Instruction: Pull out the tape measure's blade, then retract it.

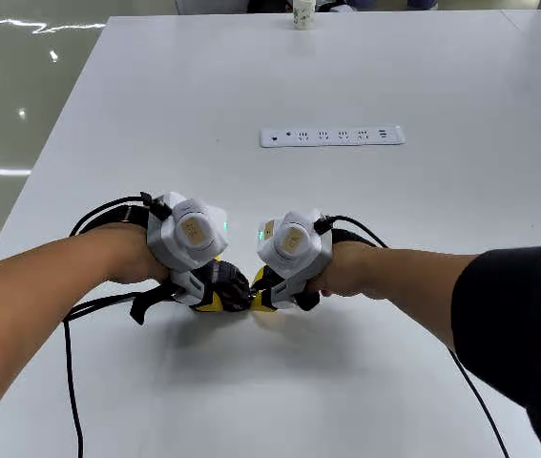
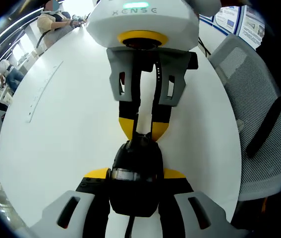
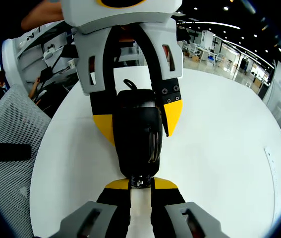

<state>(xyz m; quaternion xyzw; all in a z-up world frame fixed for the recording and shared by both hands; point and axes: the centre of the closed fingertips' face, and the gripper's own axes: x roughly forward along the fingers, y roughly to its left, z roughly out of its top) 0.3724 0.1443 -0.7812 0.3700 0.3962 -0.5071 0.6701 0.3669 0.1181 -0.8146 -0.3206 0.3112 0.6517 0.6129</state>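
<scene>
Tape measure sits at lower centre of the head view, low over the white counter, caught between two grippers that meet nose to nose. In the left gripper view its black case fills the lower middle, and the left gripper has its jaws clamped on the two flat sides of that case. The right gripper comes in from the top of that view with its jaws drawn narrow at the case mouth. In the right gripper view those jaws appear to pinch the small metal hook at the blade's end; no length of blade shows outside the case, so the pull looks barely begun. The case looks hard, compact and fairly weighty, with ribbed black rubber that should resist slipping, so the flat sides are the right place to hold it. The blade is likely thin, springy steel that kinks if bent sideways, and the hook is a tiny purchase, so the pull calls for a straight line away from the mouth. On release it may snap back quickly.
</scene>
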